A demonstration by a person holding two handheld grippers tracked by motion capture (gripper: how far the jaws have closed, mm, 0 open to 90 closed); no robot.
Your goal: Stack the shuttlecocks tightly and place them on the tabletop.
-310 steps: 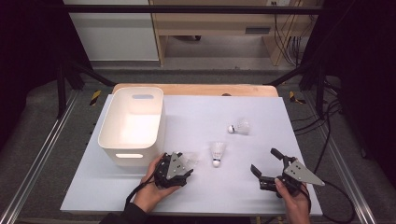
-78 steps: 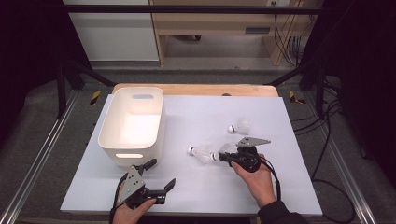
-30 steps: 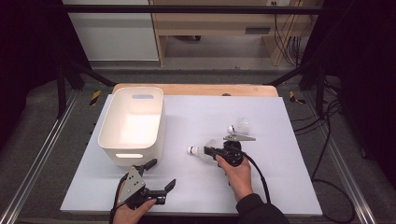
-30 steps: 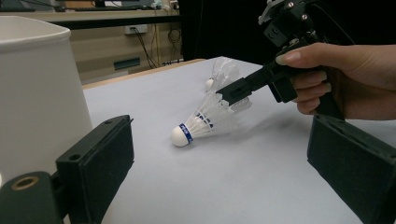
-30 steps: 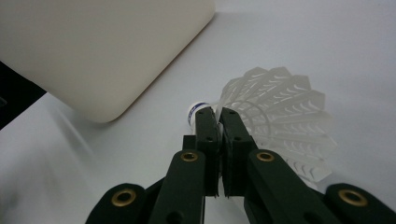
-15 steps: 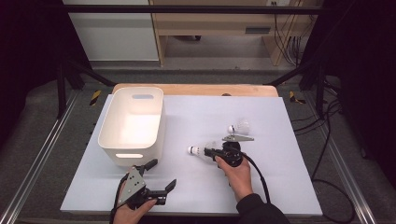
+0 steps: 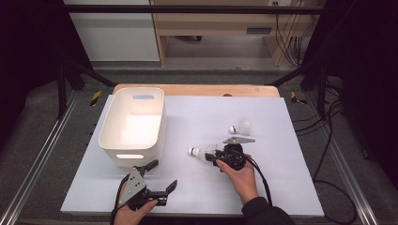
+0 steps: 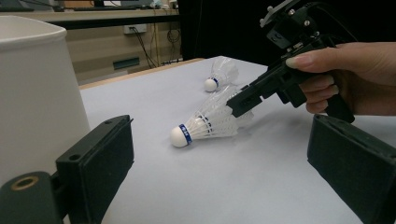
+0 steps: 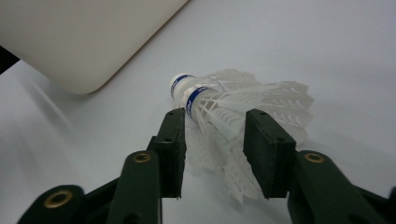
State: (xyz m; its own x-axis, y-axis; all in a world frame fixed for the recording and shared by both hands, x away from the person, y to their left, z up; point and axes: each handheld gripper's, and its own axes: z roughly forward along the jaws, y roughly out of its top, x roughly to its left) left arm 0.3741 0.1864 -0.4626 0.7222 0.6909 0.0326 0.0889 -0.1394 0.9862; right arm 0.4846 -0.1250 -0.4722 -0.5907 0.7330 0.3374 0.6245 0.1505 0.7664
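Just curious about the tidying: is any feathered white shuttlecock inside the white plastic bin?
No, the white plastic bin holds nothing; both feathered white shuttlecocks lie on the table.

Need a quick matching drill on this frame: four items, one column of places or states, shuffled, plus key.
Items:
1. bin
2. near shuttlecocks
3. far shuttlecock
4. left gripper

Places or states:
A. lying alone on the table, behind the right gripper
B. open, near the table's front edge, nothing between its jaws
C. nested pair lying on the table between the right gripper's jaws, which have just been opening
D. standing at the table's left, nothing seen inside

Pairs: 1-D, 2-C, 3-A, 4-B
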